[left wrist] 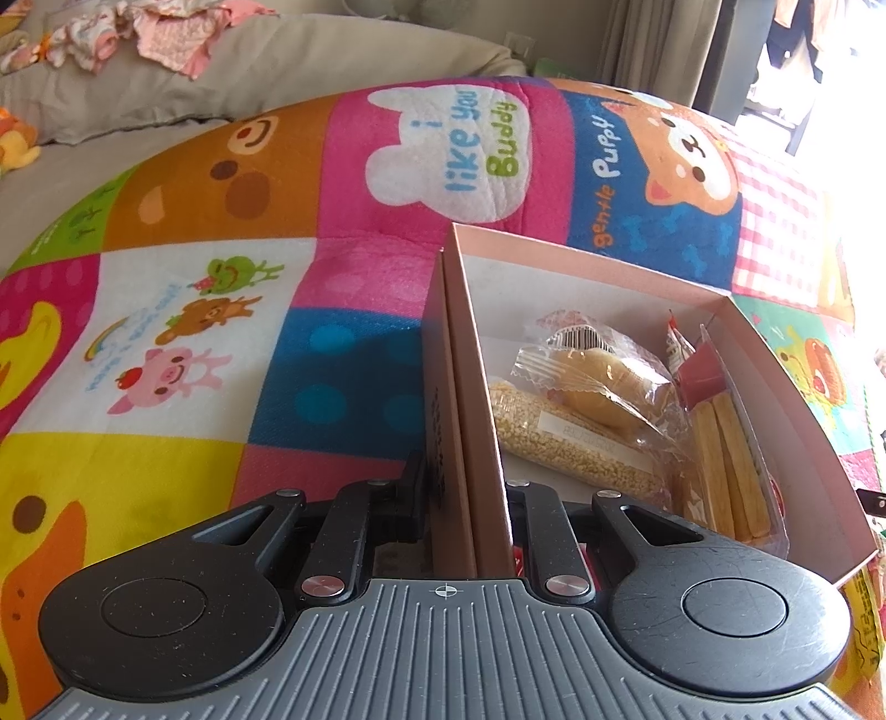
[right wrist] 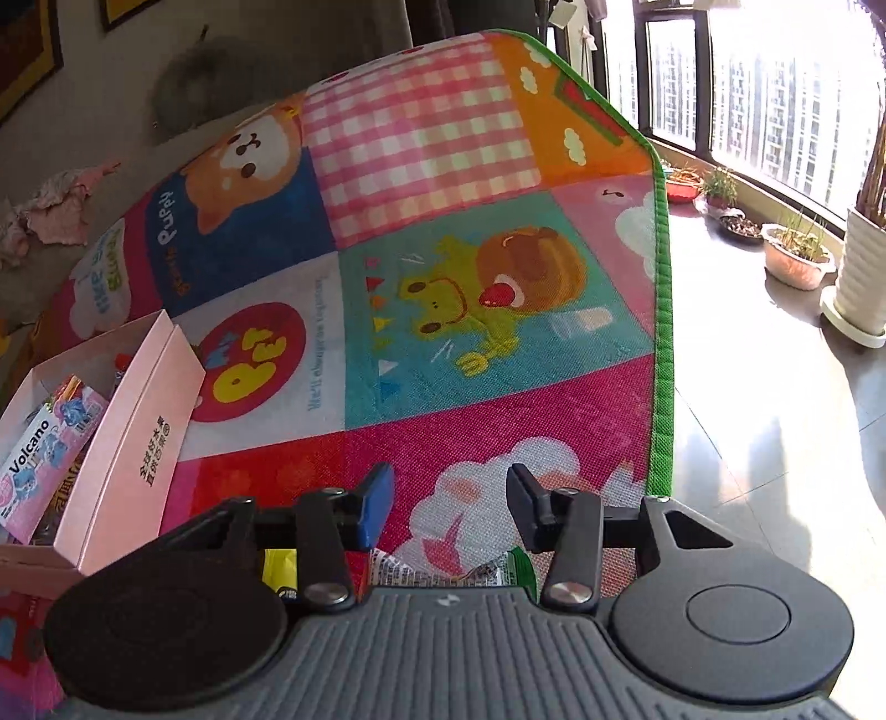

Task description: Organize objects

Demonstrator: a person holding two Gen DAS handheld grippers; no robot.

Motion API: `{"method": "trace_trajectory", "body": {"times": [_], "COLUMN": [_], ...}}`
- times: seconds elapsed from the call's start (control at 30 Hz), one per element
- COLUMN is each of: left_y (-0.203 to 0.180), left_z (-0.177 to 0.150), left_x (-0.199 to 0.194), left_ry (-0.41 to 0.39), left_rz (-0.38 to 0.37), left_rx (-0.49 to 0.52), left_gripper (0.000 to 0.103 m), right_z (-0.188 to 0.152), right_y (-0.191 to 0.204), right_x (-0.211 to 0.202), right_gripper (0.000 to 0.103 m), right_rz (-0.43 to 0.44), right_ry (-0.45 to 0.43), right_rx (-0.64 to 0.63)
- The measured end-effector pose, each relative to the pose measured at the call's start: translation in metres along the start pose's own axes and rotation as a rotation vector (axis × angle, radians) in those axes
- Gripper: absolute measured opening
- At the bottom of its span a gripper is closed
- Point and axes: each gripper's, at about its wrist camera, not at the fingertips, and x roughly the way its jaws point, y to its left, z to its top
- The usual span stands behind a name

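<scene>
In the left wrist view, my left gripper (left wrist: pixel 465 487) is shut on the near left wall of an open pink cardboard box (left wrist: pixel 609 266). Inside it lie a bun in clear wrap (left wrist: pixel 598 387), a bag of yellow grains (left wrist: pixel 554 437), biscuit sticks (left wrist: pixel 725 459) and a red sachet (left wrist: pixel 700 376). The right wrist view shows the same pink box (right wrist: pixel 133 421) at the far left, with a "Volcano" packet (right wrist: pixel 50 454) in it. My right gripper (right wrist: pixel 449 498) hangs open over the mat with nothing between its fingers. A yellow wrapper (right wrist: pixel 279 570) and a green-white wrapper (right wrist: pixel 498 570) peek out beneath it.
Everything rests on a colourful cartoon play mat (right wrist: pixel 443 277) whose green edge (right wrist: pixel 662 332) borders a shiny tiled floor. Plant pots (right wrist: pixel 797 260) line the window. A beige sofa with heaped clothes (left wrist: pixel 166 33) and a plush toy (left wrist: pixel 16 144) lie beyond the mat.
</scene>
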Motion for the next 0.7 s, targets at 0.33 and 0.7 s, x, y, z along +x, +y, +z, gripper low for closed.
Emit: {"method": "trace_trajectory", "body": {"times": [0.33,0.7], "left_y": [0.000,0.001], "left_z": [-0.001,-0.002], "left_x": [0.000,-0.001], "left_ry": [-0.007,-0.006], "left_rz": [-0.002,0.001], "left_rx": [-0.011,-0.013], "left_gripper": [0.019,0.018], "right_z": [-0.068,-0.132], "right_y": [0.034,0.015], "right_x": [-0.048,-0.139], "right_gripper": [0.038,0.085], "right_rz": [0.108,0.052], "right_ry": [0.069,0.004], "right_rx": [-0.388,-0.339]}}
